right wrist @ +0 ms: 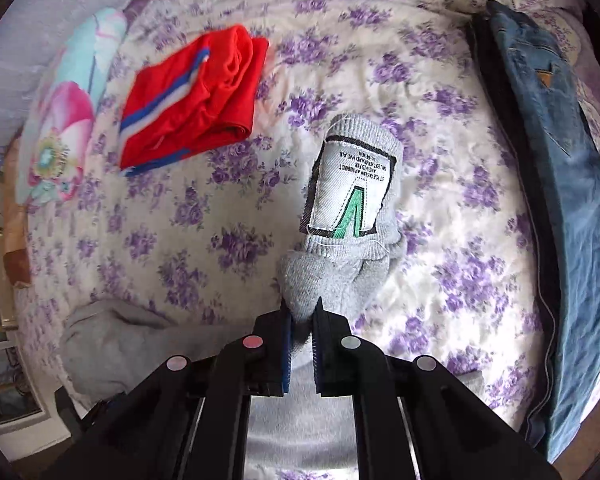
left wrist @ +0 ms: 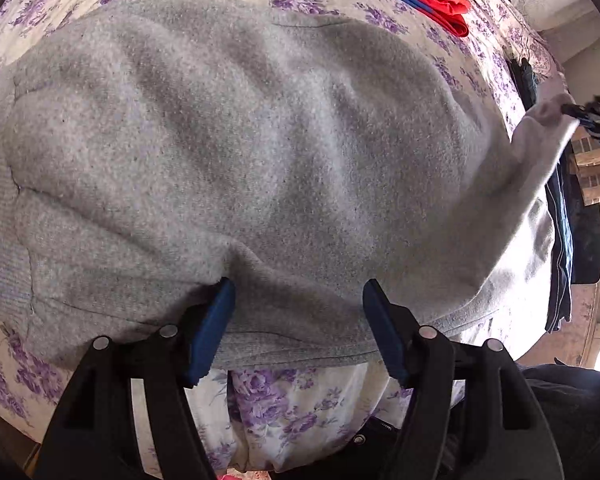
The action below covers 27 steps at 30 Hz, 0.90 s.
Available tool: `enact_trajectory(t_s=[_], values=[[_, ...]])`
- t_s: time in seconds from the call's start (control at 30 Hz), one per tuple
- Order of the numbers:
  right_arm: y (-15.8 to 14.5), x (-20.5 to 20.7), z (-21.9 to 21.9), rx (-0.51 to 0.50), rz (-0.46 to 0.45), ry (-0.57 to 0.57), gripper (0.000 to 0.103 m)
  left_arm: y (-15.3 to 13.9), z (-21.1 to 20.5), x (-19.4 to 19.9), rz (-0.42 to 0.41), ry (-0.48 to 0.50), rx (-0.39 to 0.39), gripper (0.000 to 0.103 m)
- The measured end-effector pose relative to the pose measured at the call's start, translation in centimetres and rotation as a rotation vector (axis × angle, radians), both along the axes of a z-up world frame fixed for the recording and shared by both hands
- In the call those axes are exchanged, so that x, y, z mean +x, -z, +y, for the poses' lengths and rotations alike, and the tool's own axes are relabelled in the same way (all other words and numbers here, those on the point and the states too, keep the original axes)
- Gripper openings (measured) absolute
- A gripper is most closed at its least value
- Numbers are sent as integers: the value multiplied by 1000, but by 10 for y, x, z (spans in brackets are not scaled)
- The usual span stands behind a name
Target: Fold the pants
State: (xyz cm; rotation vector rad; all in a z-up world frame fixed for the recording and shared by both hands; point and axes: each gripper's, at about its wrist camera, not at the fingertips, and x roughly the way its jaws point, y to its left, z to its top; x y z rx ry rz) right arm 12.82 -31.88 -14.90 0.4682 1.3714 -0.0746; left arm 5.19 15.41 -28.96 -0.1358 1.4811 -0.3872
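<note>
**Right gripper pinches grey pants; left stands wide above them**

The right gripper (right wrist: 302, 312) has its fingers drawn nearly together on a bunched fold of the grey pants (left wrist: 236, 152), the fabric squeezed between the blue pads (right wrist: 287, 352). Past the fingertips the held cloth stands up, showing a ribbed band and a white label (right wrist: 350, 192) with a green letter and a black border. The left gripper (left wrist: 298, 300) has its jaws spread far apart with nothing between them; its two blue pads sit over the near ribbed edge of the pants, though whether they touch the cloth cannot be told.

The bed (right wrist: 440, 92), covered in a cream sheet with purple flowers, fills both views. The pants lie spread across it, taking up most of the left wrist view, with one corner lifted off toward the right, where the right gripper shows small and blurred (left wrist: 592, 116). Along the bed's right side in the right wrist view lie blue jeans (right wrist: 556, 184), folded long, with a small tan patch. Red shorts (right wrist: 196, 96) with a blue and white stripe lie folded on the sheet, well apart from the pants. A pillow (right wrist: 66, 120) with a pink flower print sits at the bed's far left edge.
</note>
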Motion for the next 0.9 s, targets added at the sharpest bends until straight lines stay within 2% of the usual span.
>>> enact_trajectory(t_s=[0.07,0.13,0.17,0.23,0.27,0.33,0.37,0.43,0.53,0.6,0.67,0.8,0.9], values=[[-15,-43,-20,33,-62,45,8,0,0,1,10,16,-3,65],[-8,-86,-31,75,-85,104,8,0,0,2,21,33,-6,65],[5,-105,-40,84,-88,130,8,0,-1,2,25,47,-1,65],[49,-140,-44,97,-61,193,8,1,-7,1,22,82,24,65],[76,-158,-49,117,-20,237,8,1,-10,1,20,101,41,65],[131,-185,-54,179,45,327,8,1,-17,0,22,131,74,65],[148,-194,-56,224,34,358,9,1,-19,1,27,142,88,65],[149,-204,-60,253,-28,382,9,1,-24,2,45,160,113,65],[141,-201,-54,201,-38,339,10,-4,-32,5,66,174,151,64],[139,-203,-52,177,-40,322,16,-12,-38,5,63,192,170,63],[135,-204,-49,110,-15,322,42,-26,-48,4,37,212,142,63],[112,-212,-40,35,31,262,44,-49,-79,4,-61,260,108,63],[75,-209,-16,-43,11,146,44,-39,-97,11,-68,264,73,64]])
